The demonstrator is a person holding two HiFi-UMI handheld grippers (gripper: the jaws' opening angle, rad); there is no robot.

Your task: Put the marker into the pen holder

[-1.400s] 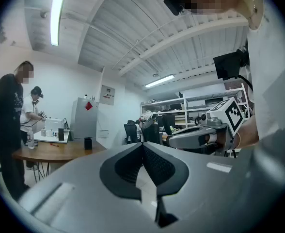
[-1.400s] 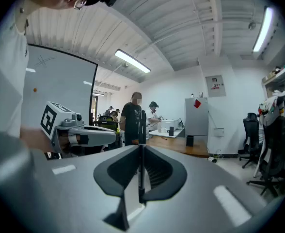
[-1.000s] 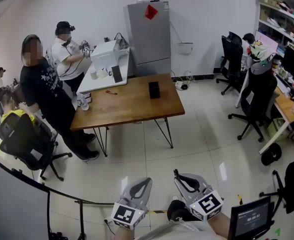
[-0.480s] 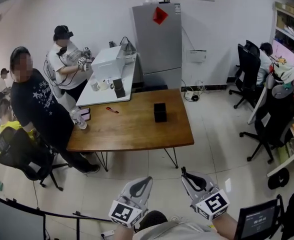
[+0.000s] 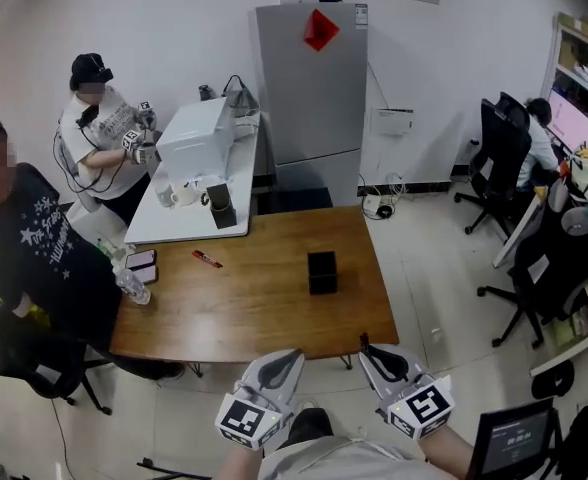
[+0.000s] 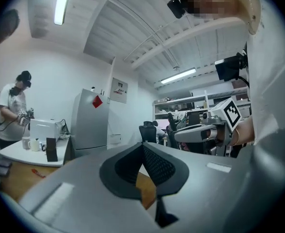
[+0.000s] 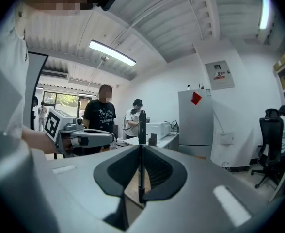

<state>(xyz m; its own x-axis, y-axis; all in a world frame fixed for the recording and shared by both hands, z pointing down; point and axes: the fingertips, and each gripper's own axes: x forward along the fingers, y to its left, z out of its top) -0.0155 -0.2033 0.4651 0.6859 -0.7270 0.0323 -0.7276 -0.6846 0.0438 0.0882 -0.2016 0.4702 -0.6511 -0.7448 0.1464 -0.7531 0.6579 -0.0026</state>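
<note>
The black box-shaped pen holder (image 5: 322, 271) stands on the wooden table (image 5: 264, 313), right of its middle. A red marker (image 5: 207, 259) lies on the table to the holder's left. Both grippers hang side by side just short of the table's near edge. My right gripper (image 5: 370, 352) (image 7: 141, 147) is shut on a slim black marker (image 7: 142, 125) that stands upright between its jaws. The jaws of my left gripper (image 5: 286, 360) (image 6: 142, 147) are shut with nothing between them.
A white side table (image 5: 189, 203) with a white machine (image 5: 192, 135) adjoins the wooden table at the back left. A grey fridge (image 5: 310, 83) stands behind. Two people (image 5: 34, 258) are at the left. Office chairs (image 5: 559, 268) stand at the right. A bottle (image 5: 129, 286) and phones sit at the table's left edge.
The view has come closer to the wooden table, which now lies just ahead of both grippers. The grippers keep their places in the view, jaws unchanged.
</note>
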